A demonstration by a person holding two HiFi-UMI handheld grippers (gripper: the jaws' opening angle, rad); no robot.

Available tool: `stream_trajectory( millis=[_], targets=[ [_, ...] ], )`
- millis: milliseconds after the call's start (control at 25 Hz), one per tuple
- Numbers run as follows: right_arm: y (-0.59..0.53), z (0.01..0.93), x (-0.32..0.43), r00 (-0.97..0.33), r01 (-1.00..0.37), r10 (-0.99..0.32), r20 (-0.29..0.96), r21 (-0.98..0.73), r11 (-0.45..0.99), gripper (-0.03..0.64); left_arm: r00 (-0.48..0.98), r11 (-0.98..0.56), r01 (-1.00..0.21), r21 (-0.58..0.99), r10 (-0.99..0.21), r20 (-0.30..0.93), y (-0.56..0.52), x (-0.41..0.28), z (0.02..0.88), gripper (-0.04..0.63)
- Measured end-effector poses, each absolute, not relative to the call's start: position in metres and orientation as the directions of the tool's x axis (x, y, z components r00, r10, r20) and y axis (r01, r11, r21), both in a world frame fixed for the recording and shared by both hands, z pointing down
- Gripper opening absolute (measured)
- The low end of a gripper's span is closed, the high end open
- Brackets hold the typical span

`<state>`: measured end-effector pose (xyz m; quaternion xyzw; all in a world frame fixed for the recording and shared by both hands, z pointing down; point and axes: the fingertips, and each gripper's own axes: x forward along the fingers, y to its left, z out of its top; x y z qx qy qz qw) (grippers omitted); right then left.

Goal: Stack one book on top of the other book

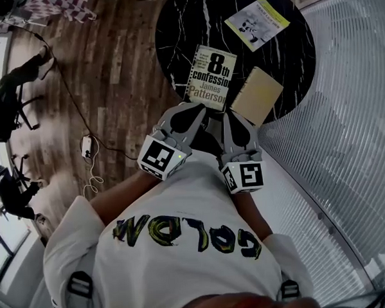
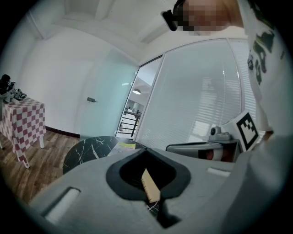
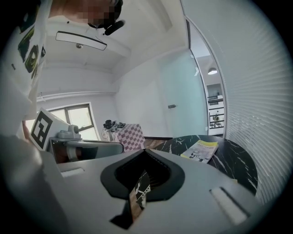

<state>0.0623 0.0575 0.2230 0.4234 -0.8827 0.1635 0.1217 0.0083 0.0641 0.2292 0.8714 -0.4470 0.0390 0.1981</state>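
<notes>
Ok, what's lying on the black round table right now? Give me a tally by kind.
Books: 2 (8th Confession paperback, plain tan book)
Booklets: 1 (yellow booklet)
Total: 3

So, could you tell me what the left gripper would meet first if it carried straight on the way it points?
Probably the paperback: the left gripper, shut and tilted slightly down, ends at its near edge. Its height above the black table is unclear, so it might skim past.
</notes>
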Motion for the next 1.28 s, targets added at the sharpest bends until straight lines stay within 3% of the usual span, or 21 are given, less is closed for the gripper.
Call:
stream_trajectory(
  millis=[280,1280],
  targets=[
    [0.04,0.245,0.072,-0.595,-0.8,-0.712,0.373,-0.183,0.572,0.006,0.574,-0.502,-0.814,0.291,-0.772,0.273,0.05,0.002,0.248,0.0],
    [0.009,0.391,0.088,-0.544,-0.827,-0.604,0.583,-0.246,0.506,0.146,0.563,-0.465,-0.827,0.317,-0.685,0.463,0.021,-0.014,0.383,0.062]
  ],
)
